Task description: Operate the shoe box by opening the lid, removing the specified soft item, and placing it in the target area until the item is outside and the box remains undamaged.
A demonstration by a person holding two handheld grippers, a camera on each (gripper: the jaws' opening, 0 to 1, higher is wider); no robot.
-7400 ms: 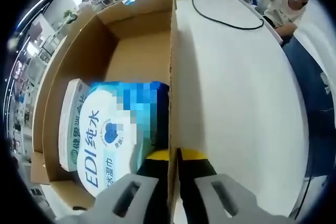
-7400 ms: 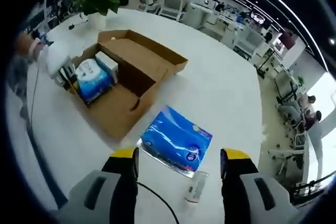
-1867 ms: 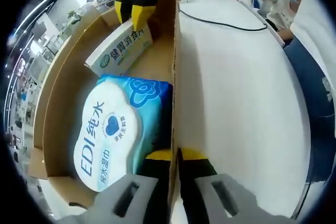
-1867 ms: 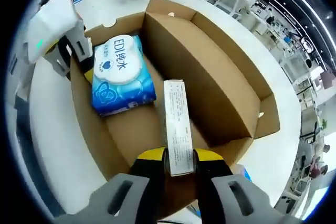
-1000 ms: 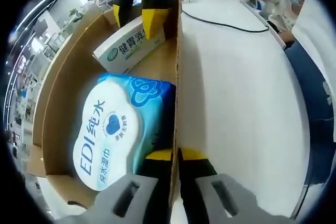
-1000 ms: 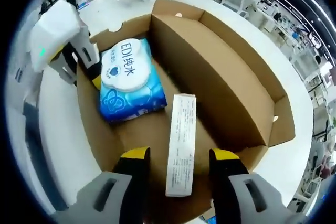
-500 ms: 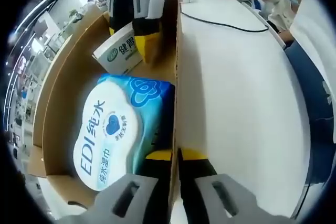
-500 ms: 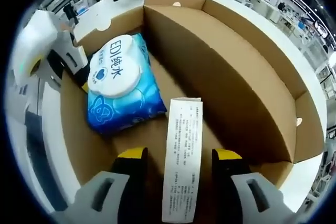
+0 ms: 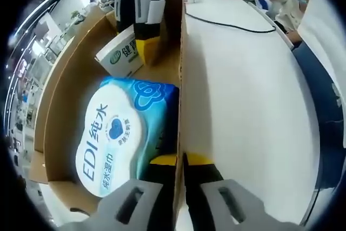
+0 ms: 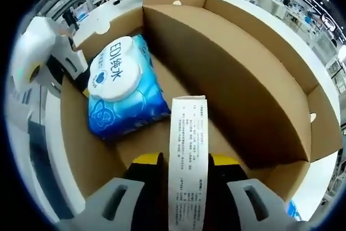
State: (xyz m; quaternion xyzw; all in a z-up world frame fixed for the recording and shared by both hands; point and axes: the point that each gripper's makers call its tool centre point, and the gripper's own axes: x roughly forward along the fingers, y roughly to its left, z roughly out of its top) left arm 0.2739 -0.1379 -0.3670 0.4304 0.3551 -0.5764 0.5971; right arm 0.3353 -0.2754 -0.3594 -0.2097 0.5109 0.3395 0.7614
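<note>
Two right fingers [image 10: 145, 167] clamp the carton [image 10: 187, 155] inside the box [image 10: 232, 58]. Left gripper [image 9: 180, 162] is pinched on the box wall, likely steadying it. Wipes [image 10: 121, 87] lie near the left end, not yet removed.

Grey gripper bodies with black fingers [image 10: 148, 179] tipped yellow; the other gripper's [image 9: 141, 4] housing is white

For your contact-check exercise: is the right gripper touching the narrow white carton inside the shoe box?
Touching. The right gripper view shows the right gripper with both yellow-tipped jaws pressed against the sides of the white carton, no gap either side.
</note>
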